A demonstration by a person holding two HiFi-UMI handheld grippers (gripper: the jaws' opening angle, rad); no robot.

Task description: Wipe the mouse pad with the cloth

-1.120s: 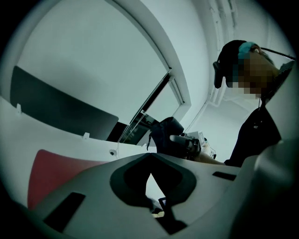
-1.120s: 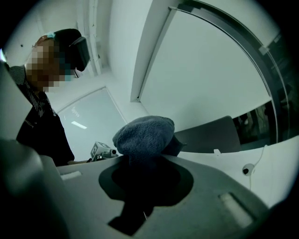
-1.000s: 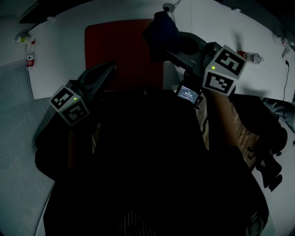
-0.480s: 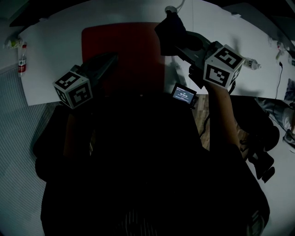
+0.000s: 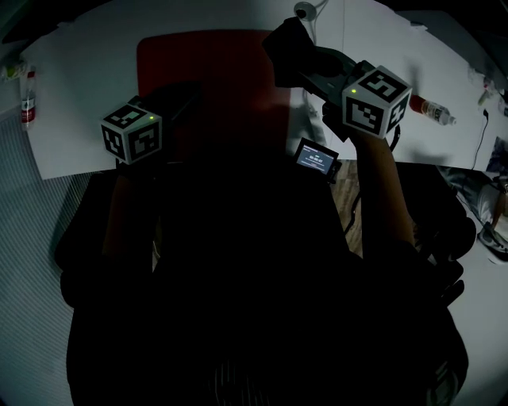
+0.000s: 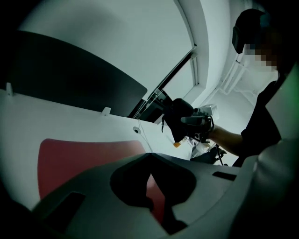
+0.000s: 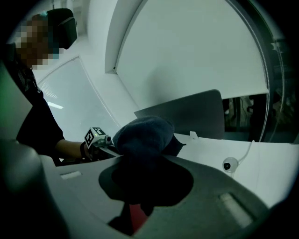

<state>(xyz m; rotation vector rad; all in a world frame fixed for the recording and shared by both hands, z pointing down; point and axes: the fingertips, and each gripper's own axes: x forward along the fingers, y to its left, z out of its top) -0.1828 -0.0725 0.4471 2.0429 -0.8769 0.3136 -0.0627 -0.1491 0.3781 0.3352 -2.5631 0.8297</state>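
Observation:
A red mouse pad (image 5: 214, 79) lies on the white table (image 5: 87, 71). My right gripper (image 5: 305, 70) is shut on a dark blue cloth (image 5: 284, 49), held bunched above the pad's far right corner. In the right gripper view the cloth (image 7: 142, 134) bulges out past the jaws, with a sliver of the pad (image 7: 135, 217) below. My left gripper (image 5: 189, 91) hovers over the pad's left part, jaws shut and nothing in them. In the left gripper view (image 6: 150, 156) the pad (image 6: 79, 158) shows beneath, and the cloth (image 6: 179, 123) hangs ahead.
A spray bottle (image 5: 26, 93) stands at the table's left edge. A small bottle (image 5: 435, 109) lies at the right. A white round device on a cable (image 5: 304, 10) sits behind the pad. A dark panel (image 7: 187, 114) stands at the back. A small lit screen (image 5: 316, 158) hangs below the right gripper.
Both grippers have moved a little forward over the table. The cloth has stayed in the right gripper throughout, and the left gripper's cube now sits nearer the pad's left edge.

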